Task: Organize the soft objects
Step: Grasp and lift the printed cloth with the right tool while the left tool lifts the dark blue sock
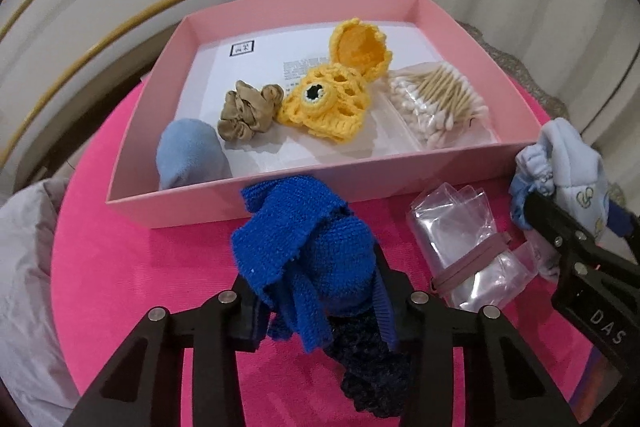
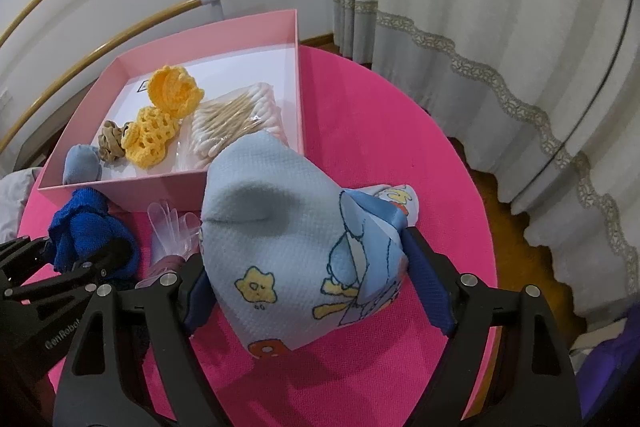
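My left gripper (image 1: pixel 320 311) is shut on a blue knitted cloth (image 1: pixel 304 247), held just in front of the pink box (image 1: pixel 280 203); it also shows in the right wrist view (image 2: pixel 86 231). My right gripper (image 2: pixel 316 291) is shut on a light blue cartoon-print cloth (image 2: pixel 296 247), held above the pink round table (image 2: pixel 400 155), right of the box (image 2: pixel 168 187). That cloth shows at the right edge of the left wrist view (image 1: pixel 568 163). The box holds a pale blue soft item (image 1: pixel 188 155), a tan scrunchie (image 1: pixel 244 111), yellow crochet pieces (image 1: pixel 332 95) and a bag of cotton swabs (image 1: pixel 440 103).
A bundle of clear plastic bags with a rubber band (image 1: pixel 464 247) lies on the table between the grippers. A grey cloth (image 1: pixel 24 267) lies at the left edge. Curtains (image 2: pixel 480 27) hang at the right. Curved wooden rails (image 1: pixel 120 23) stand behind the box.
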A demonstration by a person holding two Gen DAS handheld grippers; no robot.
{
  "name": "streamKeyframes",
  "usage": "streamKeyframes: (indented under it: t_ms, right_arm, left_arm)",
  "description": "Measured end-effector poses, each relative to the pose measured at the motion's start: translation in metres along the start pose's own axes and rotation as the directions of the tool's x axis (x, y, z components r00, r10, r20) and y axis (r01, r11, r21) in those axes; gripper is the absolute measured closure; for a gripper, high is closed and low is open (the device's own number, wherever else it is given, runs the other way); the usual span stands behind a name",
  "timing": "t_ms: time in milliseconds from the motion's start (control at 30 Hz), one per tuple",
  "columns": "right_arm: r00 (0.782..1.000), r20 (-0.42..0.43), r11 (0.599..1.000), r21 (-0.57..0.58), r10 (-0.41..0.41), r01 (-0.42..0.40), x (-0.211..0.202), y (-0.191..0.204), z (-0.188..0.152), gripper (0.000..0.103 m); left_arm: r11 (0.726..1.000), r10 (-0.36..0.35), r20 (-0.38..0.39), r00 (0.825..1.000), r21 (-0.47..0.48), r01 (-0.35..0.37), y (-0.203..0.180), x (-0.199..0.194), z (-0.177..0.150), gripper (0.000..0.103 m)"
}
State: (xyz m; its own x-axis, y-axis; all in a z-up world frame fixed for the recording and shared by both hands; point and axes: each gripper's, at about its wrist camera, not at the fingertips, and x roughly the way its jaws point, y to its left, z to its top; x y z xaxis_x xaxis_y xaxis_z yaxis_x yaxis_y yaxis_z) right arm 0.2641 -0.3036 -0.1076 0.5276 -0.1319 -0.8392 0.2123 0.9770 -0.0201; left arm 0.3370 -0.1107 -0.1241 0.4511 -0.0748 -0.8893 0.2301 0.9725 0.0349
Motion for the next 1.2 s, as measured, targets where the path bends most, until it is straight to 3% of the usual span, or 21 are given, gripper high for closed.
streamKeyframes:
  t_ms: [333, 700, 1200]
  right_arm:
    - [0.999, 0.052, 1.000, -0.022, 0.008, -0.007, -0.024, 0.010, 0.001, 0.023]
    - [0.992, 0.122, 0.999, -0.032, 0.017, -0.013, -0.063, 0.019, -0.006, 0.023]
    - [0.968, 0.245, 0.996, -0.078, 0.053, -0.035, -0.125, 0.041, -0.028, 0.023]
  left_arm:
    - [0.998, 0.067, 0.038, 0.997, -0.019, -0.066, 0.003, -0.020, -0.009, 0.063]
    - [0.997, 0.066, 0.098, 0.993, -0.034, -0.063, 0.014, -0.053, -0.023, 0.063]
    - [0.994, 0.094, 0.257, 0.962, -0.083, -0.075, 0.028, -0.137, -0.072, 0.061]
